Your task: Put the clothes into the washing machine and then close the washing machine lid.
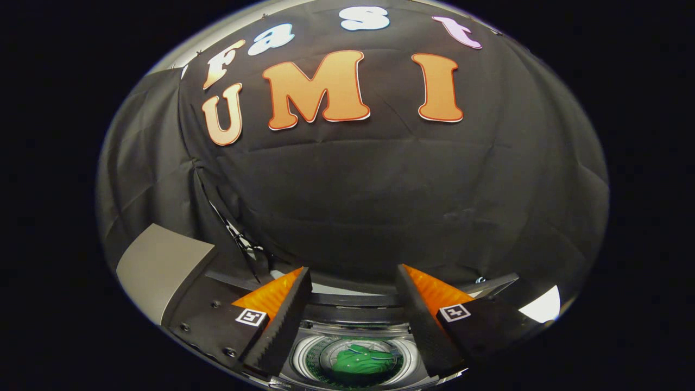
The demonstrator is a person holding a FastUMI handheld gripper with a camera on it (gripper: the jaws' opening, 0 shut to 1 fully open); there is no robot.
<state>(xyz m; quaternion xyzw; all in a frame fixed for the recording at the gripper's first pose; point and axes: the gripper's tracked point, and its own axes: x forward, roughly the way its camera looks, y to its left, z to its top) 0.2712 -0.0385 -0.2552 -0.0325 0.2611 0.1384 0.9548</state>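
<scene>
A green piece of clothing (pixel 362 360) lies crumpled at the bottom of the washing machine's round drum (pixel 304 355). It is folded up in a small heap, and you can see a seam or collar line on it. The drum's wall around it is shiny and full of little holes. The drum sits under the gripper, low down between the 2 fingers.

The gripper (pixel 353 279) is open. Its 2 fingers are spread wide apart and hold nothing. They are up above the washing machine (pixel 353 328) and do not touch the green clothing. Each finger has a ridged inner face, and each has a small square marker near its base.

The top opening of the washing machine has a pale rim, and a dark band runs across just behind it. A grey flat panel (pixel 163 266) stands tilted up beside the left finger. It may be the machine's lid, but I cannot tell for sure. Some thin dark cables (pixel 239 239) hang down close to that panel. Behind everything hangs the black cloth wall (pixel 380 201) of the booth, with soft creases in it. A small bright white patch (pixel 540 307) shows past the right finger.
</scene>
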